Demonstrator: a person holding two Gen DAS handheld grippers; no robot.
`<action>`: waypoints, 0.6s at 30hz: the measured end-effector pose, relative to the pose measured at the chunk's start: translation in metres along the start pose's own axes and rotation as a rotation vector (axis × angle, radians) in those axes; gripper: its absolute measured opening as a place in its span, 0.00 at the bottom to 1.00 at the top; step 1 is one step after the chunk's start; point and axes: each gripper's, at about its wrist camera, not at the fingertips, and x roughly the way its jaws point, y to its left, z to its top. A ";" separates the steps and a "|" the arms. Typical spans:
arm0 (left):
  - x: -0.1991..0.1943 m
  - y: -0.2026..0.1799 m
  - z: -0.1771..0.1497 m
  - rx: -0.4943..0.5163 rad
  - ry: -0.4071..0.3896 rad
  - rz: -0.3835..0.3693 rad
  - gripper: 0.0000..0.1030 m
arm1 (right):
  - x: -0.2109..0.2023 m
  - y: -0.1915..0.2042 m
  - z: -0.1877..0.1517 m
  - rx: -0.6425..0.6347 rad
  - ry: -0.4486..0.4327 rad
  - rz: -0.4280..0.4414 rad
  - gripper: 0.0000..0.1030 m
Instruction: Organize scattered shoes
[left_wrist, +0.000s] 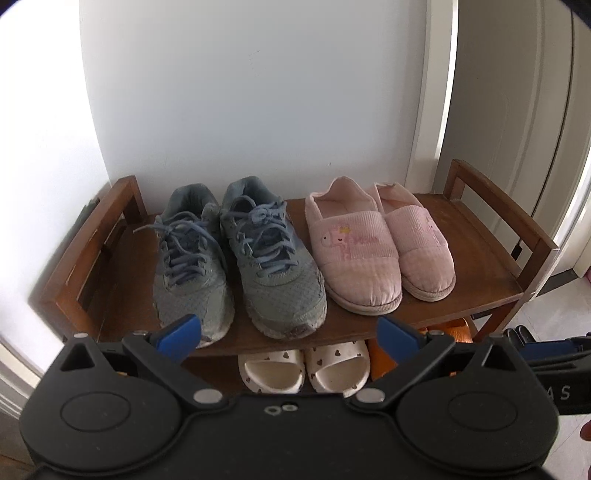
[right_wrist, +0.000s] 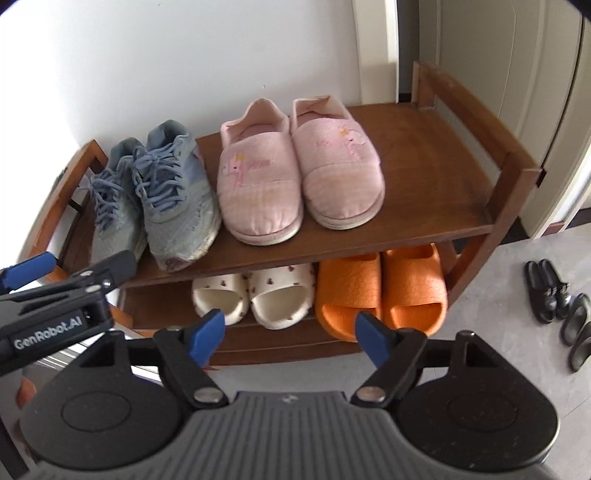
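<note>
A brown wooden shoe rack (left_wrist: 458, 291) (right_wrist: 424, 206) stands against a white wall. On its top shelf sit a pair of grey-blue sneakers (left_wrist: 236, 251) (right_wrist: 162, 199) on the left and a pair of pink slippers (left_wrist: 373, 243) (right_wrist: 295, 173) on the right. The lower shelf holds white slides with small hearts (left_wrist: 303, 369) (right_wrist: 255, 295) and orange slides (right_wrist: 380, 291). My left gripper (left_wrist: 288, 334) is open and empty in front of the rack. My right gripper (right_wrist: 290, 334) is open too, with nothing between its fingers, just before the lower shelf.
Two pairs of black sandals (right_wrist: 546, 290) lie on the grey floor to the right of the rack. A white door frame (right_wrist: 554, 122) rises behind the rack's right end. The left gripper's body (right_wrist: 55, 306) reaches into the right wrist view at the left.
</note>
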 end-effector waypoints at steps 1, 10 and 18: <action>-0.004 -0.002 -0.002 0.005 0.000 0.005 1.00 | -0.004 -0.003 -0.001 -0.002 -0.006 -0.009 0.81; -0.032 -0.010 -0.011 0.012 -0.004 0.054 1.00 | -0.021 -0.019 -0.018 0.060 0.012 0.015 0.81; -0.046 -0.016 -0.020 0.040 -0.020 0.049 1.00 | -0.033 -0.024 -0.036 0.093 0.016 0.006 0.81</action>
